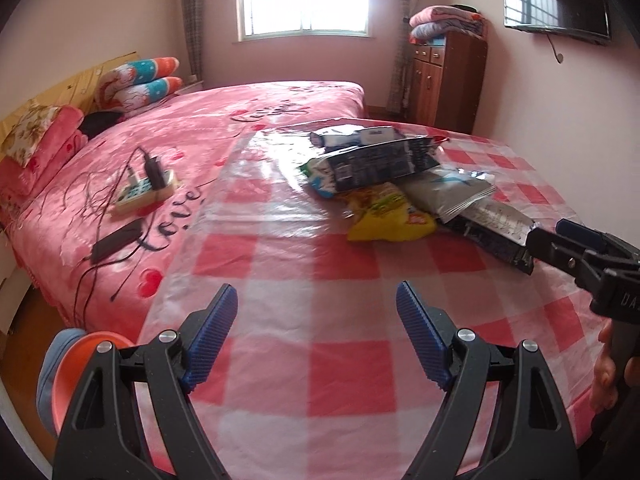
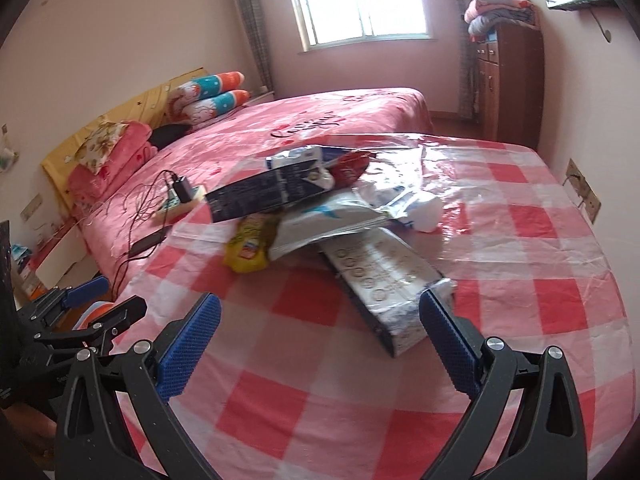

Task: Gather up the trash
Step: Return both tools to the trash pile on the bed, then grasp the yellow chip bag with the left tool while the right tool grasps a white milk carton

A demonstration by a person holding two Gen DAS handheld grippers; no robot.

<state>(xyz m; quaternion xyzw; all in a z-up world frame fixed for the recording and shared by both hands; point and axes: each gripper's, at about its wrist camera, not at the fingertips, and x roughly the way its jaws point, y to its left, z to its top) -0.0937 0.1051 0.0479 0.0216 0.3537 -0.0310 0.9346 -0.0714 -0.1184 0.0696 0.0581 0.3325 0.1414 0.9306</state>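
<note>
We read "Love" in dark script on the pink bedspread (image 1: 172, 216); print on the snack packets (image 1: 372, 164) is too blurred for us.

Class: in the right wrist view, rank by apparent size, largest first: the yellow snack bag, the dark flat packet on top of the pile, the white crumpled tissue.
1. Dark flat packet.
2. Yellow snack bag.
3. White crumpled tissue, though it lies farther back, so this is less sure.
</note>
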